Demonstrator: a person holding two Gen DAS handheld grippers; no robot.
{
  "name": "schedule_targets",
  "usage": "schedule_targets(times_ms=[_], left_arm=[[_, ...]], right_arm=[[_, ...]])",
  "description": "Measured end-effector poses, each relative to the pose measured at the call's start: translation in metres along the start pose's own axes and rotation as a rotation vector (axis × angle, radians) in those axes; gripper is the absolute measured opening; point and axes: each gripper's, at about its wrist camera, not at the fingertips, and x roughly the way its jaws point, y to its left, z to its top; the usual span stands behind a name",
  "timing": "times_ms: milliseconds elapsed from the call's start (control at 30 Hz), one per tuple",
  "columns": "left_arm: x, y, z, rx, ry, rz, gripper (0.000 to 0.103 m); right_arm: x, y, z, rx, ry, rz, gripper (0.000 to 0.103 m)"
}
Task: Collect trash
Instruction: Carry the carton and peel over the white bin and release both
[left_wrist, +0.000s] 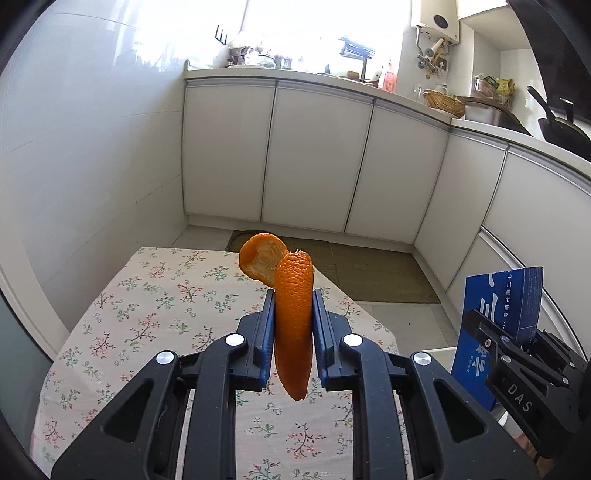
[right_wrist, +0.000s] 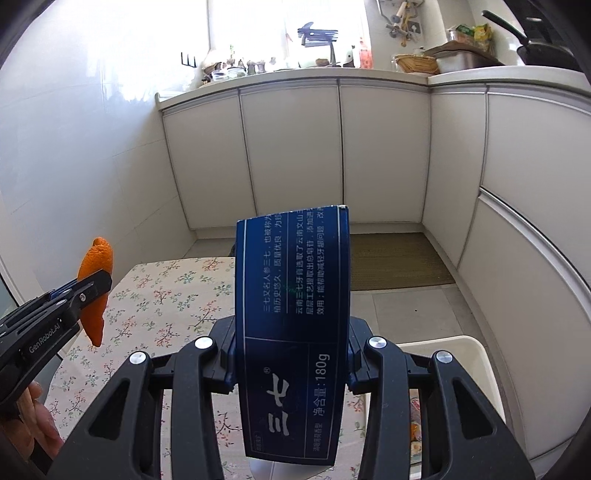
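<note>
My left gripper (left_wrist: 293, 308) is shut on a long curl of orange peel (left_wrist: 291, 314) and holds it above the floral tablecloth (left_wrist: 147, 317). The same peel (right_wrist: 96, 291) and left gripper (right_wrist: 79, 291) show at the left of the right wrist view. My right gripper (right_wrist: 291, 354) is shut on a dark blue toothpaste box (right_wrist: 291, 332) with white Chinese print, held upright above the table. That box (left_wrist: 498, 325) and the right gripper (left_wrist: 513, 343) also show at the right of the left wrist view.
A cream bin (right_wrist: 461, 354) with some scraps inside stands below the right gripper, beside the table. White kitchen cabinets (left_wrist: 314, 155) line the far wall and right side. A brown mat (left_wrist: 369, 273) lies on the floor beyond the table.
</note>
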Motion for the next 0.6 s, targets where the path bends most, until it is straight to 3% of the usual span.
schedule_targets(times_ms=[433,533,600], left_arm=[[0.017,-0.071,-0.009,0.061,0.034,-0.112,0.018],[0.021,-0.091,-0.009,0.074,0.04,-0.149,0.018],[0.024,-0.106,-0.01,0.082,0.043,-0.177,0.018]], right_arm=[[0.02,-0.116,0.003,0.132,0.052,-0.218,0.042],[0.024,-0.139,-0.004,0.164,0.087,-0.248,0.062],[0.02,-0.15,-0.006,0.184,0.089,-0.274,0.065]])
